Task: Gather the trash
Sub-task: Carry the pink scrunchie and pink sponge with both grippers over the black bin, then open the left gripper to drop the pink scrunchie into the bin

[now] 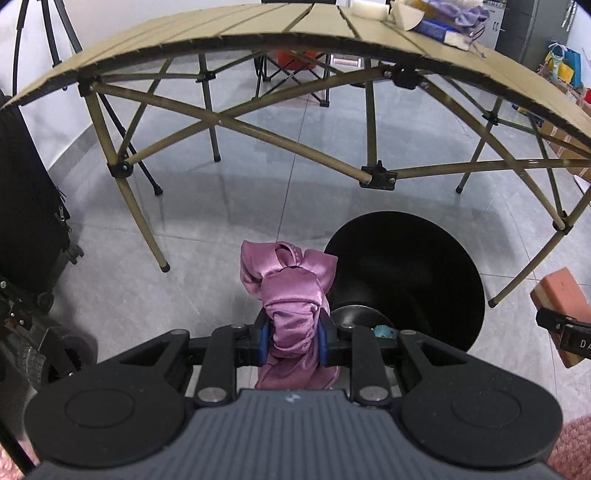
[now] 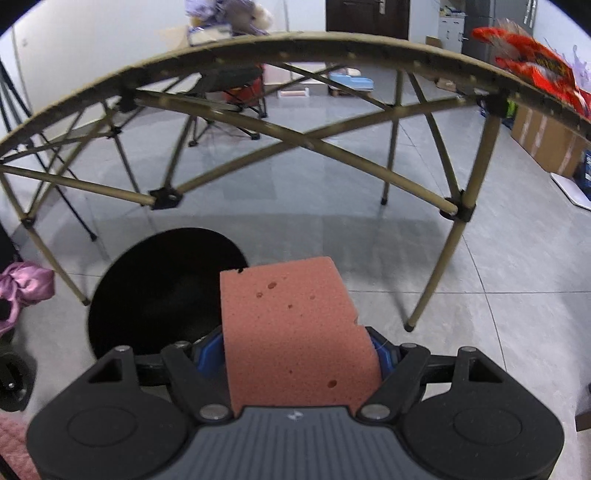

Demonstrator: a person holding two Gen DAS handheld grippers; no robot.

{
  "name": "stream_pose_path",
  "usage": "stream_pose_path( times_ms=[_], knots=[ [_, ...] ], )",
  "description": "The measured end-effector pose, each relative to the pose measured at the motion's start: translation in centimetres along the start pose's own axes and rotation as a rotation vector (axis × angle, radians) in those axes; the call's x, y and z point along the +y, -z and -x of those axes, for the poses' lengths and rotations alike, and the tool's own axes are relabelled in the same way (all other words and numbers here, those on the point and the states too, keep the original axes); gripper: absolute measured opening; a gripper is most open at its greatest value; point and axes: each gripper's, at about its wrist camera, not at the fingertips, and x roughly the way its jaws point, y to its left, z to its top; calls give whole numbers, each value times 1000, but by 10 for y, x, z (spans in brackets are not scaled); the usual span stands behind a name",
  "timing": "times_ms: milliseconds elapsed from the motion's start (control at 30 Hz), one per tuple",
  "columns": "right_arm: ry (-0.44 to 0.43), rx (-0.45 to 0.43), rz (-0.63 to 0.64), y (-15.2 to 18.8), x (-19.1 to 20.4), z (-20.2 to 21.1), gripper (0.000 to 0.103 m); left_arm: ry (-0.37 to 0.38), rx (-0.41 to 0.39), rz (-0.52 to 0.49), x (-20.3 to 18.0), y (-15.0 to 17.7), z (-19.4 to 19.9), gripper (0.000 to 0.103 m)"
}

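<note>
A crumpled pink satin cloth [image 1: 291,302] is clamped by the left hand-held gripper [image 1: 293,338], just beside the black trash bin [image 1: 417,273] on the floor. A pink sponge block [image 2: 291,332] is gripped between the jaws of the right hand-held gripper [image 2: 295,354], near the same bin, below the folding surface [image 1: 184,48].

A storeroom-like room: folding camp table [image 1: 258,33], cardboard boxes [image 2: 543,136], grey floor tiles [image 1: 258,155].

Grey tiled floor [image 1: 258,129], folding table [image 1: 229,40], maybe camp chair [image 1: 291,66] behind.
</note>
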Motion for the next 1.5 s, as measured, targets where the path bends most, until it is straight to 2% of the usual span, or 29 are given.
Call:
stream_pose_path(
  times_ms=[433, 900, 1500],
  knots=[
    [34, 28, -39, -9, -12, -31, 76, -24, 79, 6, -16, -21, -31, 24],
    [62, 10, -78, -11, -30, -38, 76, 15, 100, -64, -66, -35, -47, 24],
    [115, 33, -124, 3, -60, -39, 76, 36, 134, -116, -124, -44, -69, 24]
  ],
)
